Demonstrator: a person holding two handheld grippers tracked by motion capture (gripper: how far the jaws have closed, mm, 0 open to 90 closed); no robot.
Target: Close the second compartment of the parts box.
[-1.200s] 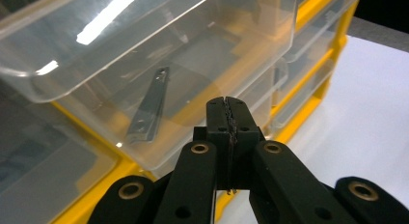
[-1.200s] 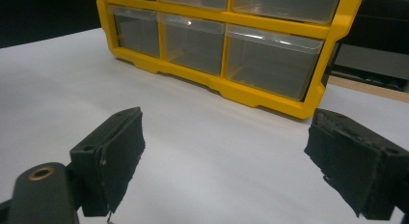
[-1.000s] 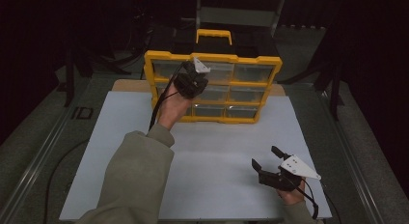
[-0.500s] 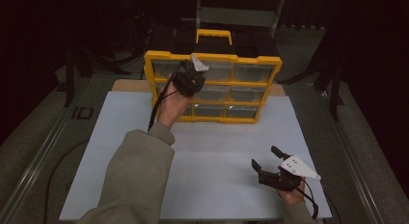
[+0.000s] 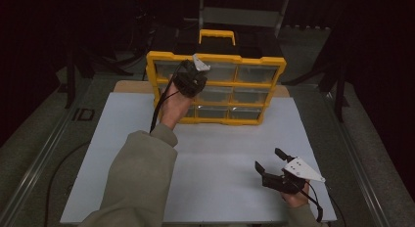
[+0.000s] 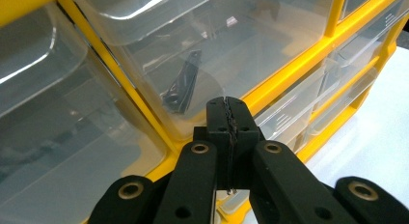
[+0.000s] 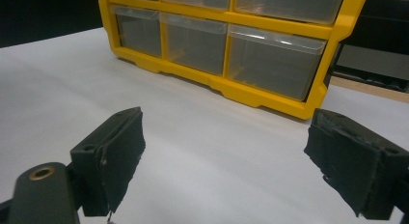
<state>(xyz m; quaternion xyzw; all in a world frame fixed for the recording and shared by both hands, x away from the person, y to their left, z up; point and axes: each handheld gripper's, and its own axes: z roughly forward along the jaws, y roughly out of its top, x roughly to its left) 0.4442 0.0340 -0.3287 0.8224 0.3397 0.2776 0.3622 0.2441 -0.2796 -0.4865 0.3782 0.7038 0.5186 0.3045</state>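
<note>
Dim, soft-focus frames (dark surroundings)

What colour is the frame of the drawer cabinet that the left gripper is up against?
Yellow frame with clear plastic drawers; best seen in the high view.

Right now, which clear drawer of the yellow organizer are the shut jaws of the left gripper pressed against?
The left gripper meets the middle-row drawer holding a dark bracket-like part; neighbouring drawers look empty.
</note>
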